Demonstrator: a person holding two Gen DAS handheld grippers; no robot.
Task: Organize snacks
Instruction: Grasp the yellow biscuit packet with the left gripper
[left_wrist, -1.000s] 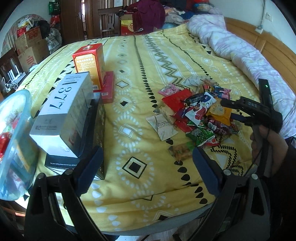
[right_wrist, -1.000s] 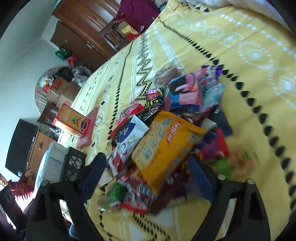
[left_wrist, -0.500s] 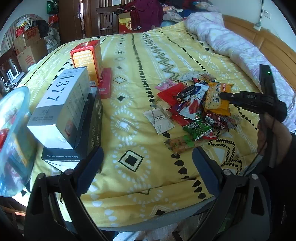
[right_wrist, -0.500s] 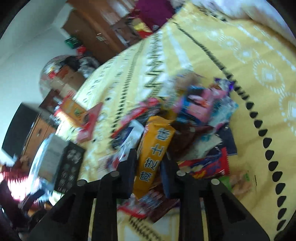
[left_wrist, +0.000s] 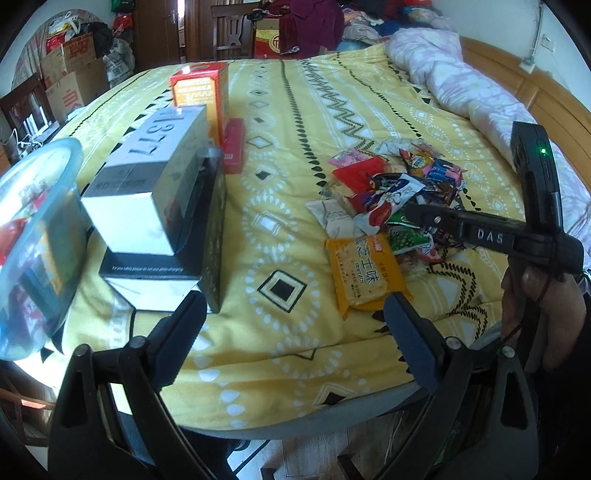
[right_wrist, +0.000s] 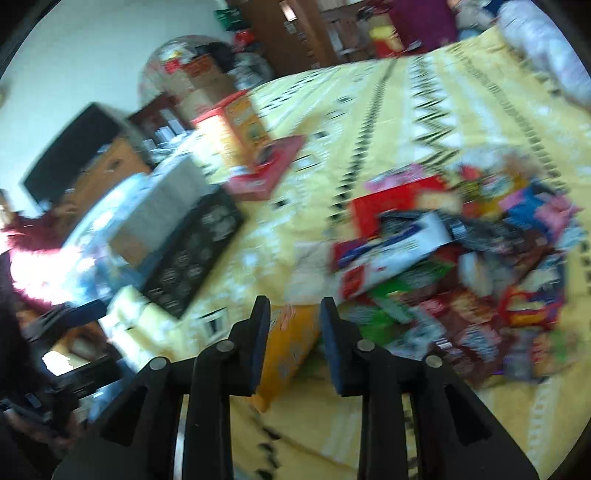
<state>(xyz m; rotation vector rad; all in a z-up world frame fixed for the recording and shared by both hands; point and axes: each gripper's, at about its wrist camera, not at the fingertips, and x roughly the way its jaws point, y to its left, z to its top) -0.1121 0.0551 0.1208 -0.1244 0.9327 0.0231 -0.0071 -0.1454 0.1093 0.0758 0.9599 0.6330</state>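
Observation:
A heap of snack packets (left_wrist: 402, 192) (right_wrist: 461, 266) lies on the yellow patterned bedspread (left_wrist: 280, 206). In the right wrist view my right gripper (right_wrist: 293, 317) is shut on an orange biscuit packet (right_wrist: 291, 350), which sticks out between the fingers and hangs below them. The left wrist view shows that packet (left_wrist: 365, 273) just left of the heap, under the tip of the right gripper (left_wrist: 413, 212), which a hand (left_wrist: 543, 306) holds. My left gripper (left_wrist: 293, 332) stands open over the bed's front edge with nothing between its fingers.
A grey-white box (left_wrist: 147, 184) sits on a black box (left_wrist: 210, 229) at the left. Behind them stand a tall orange-red box (left_wrist: 199, 92) and a flat red one (left_wrist: 232, 144). A clear plastic tub (left_wrist: 33, 240) is at the far left. A pink quilt (left_wrist: 461, 88) lies along the headboard.
The right gripper closed on the orange packet, lifted it off the heap and carried it left toward the bed's front, rolling as it went. The left gripper barely shifted.

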